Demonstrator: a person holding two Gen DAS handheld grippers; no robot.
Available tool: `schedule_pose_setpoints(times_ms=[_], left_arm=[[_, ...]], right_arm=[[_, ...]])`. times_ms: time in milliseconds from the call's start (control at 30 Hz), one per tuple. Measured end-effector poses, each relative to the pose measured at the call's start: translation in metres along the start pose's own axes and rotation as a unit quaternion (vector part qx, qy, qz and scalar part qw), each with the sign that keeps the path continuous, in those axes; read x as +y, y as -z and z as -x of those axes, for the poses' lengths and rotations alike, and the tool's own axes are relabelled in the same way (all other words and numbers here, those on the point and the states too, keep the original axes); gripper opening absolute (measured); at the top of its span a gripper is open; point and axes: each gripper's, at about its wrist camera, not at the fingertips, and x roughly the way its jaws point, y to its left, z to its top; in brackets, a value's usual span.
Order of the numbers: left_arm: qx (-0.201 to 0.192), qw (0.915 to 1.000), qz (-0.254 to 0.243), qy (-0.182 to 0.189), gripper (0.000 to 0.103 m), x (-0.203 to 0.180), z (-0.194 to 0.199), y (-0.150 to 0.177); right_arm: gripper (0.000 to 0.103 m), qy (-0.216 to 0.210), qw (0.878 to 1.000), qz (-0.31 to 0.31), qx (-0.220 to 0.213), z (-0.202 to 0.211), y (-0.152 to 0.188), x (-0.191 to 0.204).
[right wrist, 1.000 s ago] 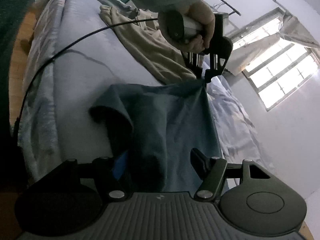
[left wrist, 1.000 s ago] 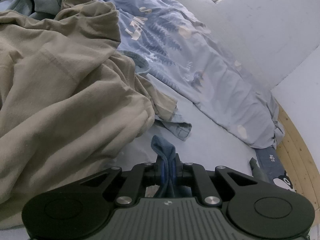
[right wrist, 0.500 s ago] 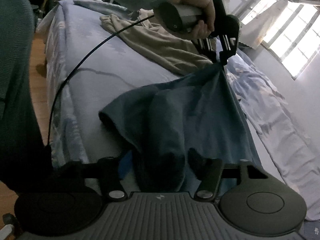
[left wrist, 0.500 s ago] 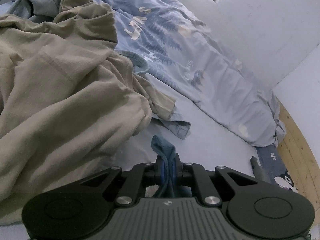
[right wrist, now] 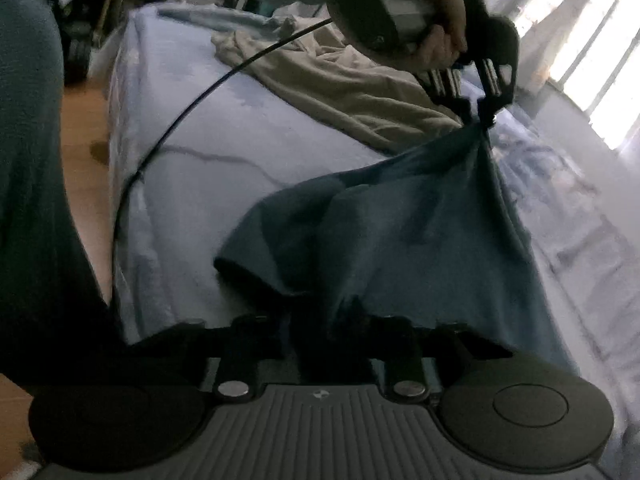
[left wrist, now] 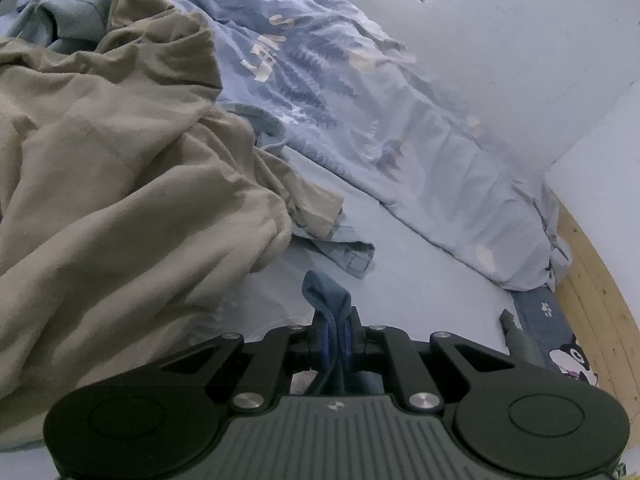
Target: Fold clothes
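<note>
A dark blue garment [right wrist: 400,232] hangs stretched above the bed between both grippers. My left gripper [left wrist: 336,332] is shut on one corner, and a tuft of the blue cloth [left wrist: 326,292] sticks out past its fingers. In the right wrist view that left gripper [right wrist: 484,116] is at the top right, held by a hand [right wrist: 432,32]. My right gripper [right wrist: 332,332] is at the garment's near edge. Its jaws are closing, with the cloth bunched between them.
A crumpled beige garment [left wrist: 120,180] lies on the light blue bed sheet [right wrist: 200,160], over a pale blue shirt cuff [left wrist: 348,252]. A printed duvet [left wrist: 360,100] lies along the wall. A black cable [right wrist: 180,132] trails over the bed. The person's dark clothing [right wrist: 32,160] is at left.
The right gripper's jaws have come together on the garment's near edge, and that gripper has rolled and lifted slightly. The left gripper kept its grip and barely moved.
</note>
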Motion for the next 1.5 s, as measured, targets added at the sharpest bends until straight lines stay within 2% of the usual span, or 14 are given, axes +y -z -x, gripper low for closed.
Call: schedule_pose_setpoints(times_ms=[33,67,233,533,733,800,933,1000,1100,1167,1267,1400,1467,1500], left_arm=[[-0.001,1.0000,0.001,0.000,0.005,-0.001,0.000,0.000],[-0.002,1.0000,0.003,0.000,0.005,-0.003,0.001,0.000],[-0.015,0.9997,0.003,0.020,0.005,-0.032,0.007,-0.002],[-0.028,0.9963,-0.043,0.069,0.004,-0.145,0.004,0.002],[-0.013,0.9913,-0.086,0.099,0.005,-0.238,-0.031,0.023],[0.002,0.9893,-0.102,0.105,0.005,-0.272,-0.056,0.034],[0.021,0.9885,-0.125,0.083,0.005,-0.321,-0.116,0.057],[0.032,0.9905,-0.122,0.055,0.005,-0.339,-0.156,0.070],[0.054,0.9907,-0.123,0.021,0.005,-0.355,-0.206,0.091],[0.064,0.9877,-0.142,0.004,0.005,-0.364,-0.233,0.106],[0.080,0.9812,-0.175,-0.006,0.005,-0.373,-0.260,0.124],[0.109,0.9756,-0.188,-0.032,0.022,-0.369,-0.278,0.132],[0.117,0.9776,-0.175,-0.009,0.032,-0.363,-0.277,0.129],[0.120,0.9783,-0.169,0.005,0.049,-0.361,-0.274,0.127]], right_arm=[[0.009,0.002,1.000,-0.015,-0.006,0.004,0.001,-0.003],[0.007,0.005,0.999,-0.032,-0.012,0.008,0.002,-0.008],[0.007,0.019,0.986,-0.159,-0.055,0.042,0.009,-0.053],[0.007,0.089,0.937,-0.322,-0.101,0.120,0.053,-0.127],[0.007,0.131,0.897,-0.408,-0.106,0.172,0.103,-0.154],[0.007,0.140,0.882,-0.439,-0.102,0.185,0.123,-0.162],[0.007,0.158,0.848,-0.496,-0.097,0.204,0.164,-0.181],[0.004,0.174,0.824,-0.531,-0.091,0.209,0.188,-0.194],[0.004,0.183,0.774,-0.601,-0.083,0.219,0.230,-0.215],[0.004,0.191,0.751,-0.627,-0.080,0.222,0.247,-0.222],[0.004,0.195,0.750,-0.629,-0.069,0.229,0.255,-0.222],[0.009,0.183,0.774,-0.604,-0.043,0.219,0.246,-0.220],[0.030,0.167,0.784,-0.596,-0.040,0.213,0.240,-0.218],[0.037,0.163,0.789,-0.590,-0.044,0.207,0.237,-0.218]])
